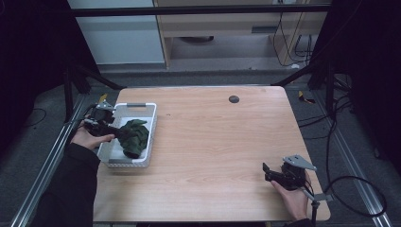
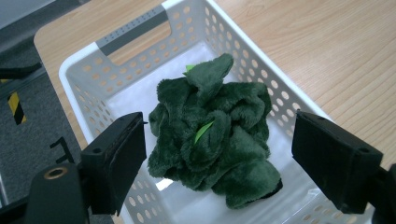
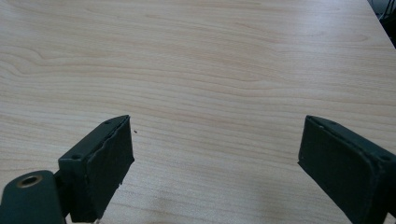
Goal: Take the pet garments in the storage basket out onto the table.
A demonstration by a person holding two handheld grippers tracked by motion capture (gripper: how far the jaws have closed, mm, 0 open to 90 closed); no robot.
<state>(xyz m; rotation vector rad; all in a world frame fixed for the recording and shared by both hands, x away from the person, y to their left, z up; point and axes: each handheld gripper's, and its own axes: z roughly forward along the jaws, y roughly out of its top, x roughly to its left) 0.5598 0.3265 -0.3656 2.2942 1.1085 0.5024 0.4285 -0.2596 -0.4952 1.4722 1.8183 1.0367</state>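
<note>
A crumpled dark green plush cloth [image 1: 134, 137] [image 2: 212, 133] lies inside a white perforated basket [image 1: 142, 112] [image 2: 84, 60] at the table's left edge. My left gripper [image 1: 115, 132] [image 2: 217, 149] hovers over the basket, open, its two black jaws standing wide on either side of the cloth without touching it. A bright green tag shows in the cloth's folds. My right gripper [image 1: 266, 171] [image 3: 215, 158] is open near the table's front right corner, held just above bare wood with nothing between its jaws.
The light wooden table [image 1: 217, 142] [image 3: 196, 60] has a small dark round hole [image 1: 233, 99] near its far edge. Metal rails and trailing cables [image 1: 340, 179] run along both sides of the table. The basket has a grey handle [image 2: 133, 30] at its far end.
</note>
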